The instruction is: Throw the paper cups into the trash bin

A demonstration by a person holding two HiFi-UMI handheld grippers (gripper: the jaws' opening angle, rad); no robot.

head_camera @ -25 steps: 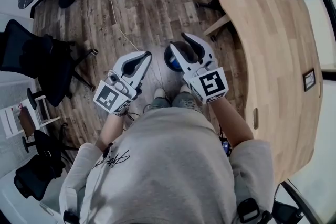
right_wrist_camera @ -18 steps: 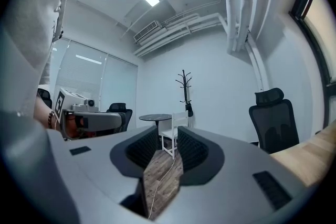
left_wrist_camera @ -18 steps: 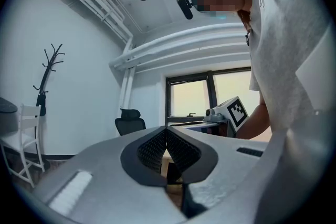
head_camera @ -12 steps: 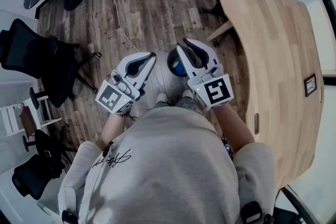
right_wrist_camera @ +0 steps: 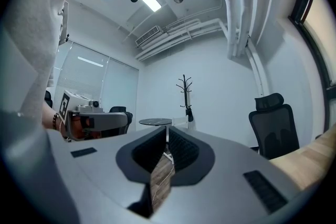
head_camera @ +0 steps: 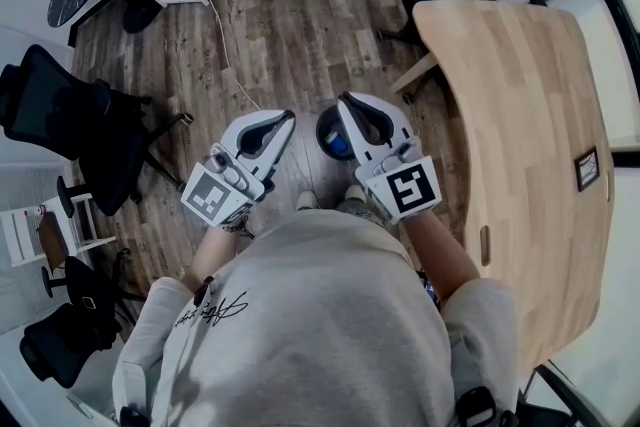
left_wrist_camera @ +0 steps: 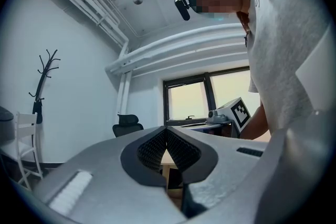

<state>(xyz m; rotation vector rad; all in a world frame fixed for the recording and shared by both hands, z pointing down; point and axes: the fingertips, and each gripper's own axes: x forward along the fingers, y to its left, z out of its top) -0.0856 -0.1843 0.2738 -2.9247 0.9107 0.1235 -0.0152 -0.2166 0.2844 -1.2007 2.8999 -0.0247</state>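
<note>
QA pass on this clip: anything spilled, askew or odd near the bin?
Nothing stands out. The trash bin stands upright on the wood floor, with no spill or stray cups showing around it. The only loose item is a white cable trailing across the floor beyond it.

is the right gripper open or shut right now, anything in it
Shut and empty. The right gripper has just been closing; its jaw tips meet, and only wood floor shows through the gap behind them.
</note>
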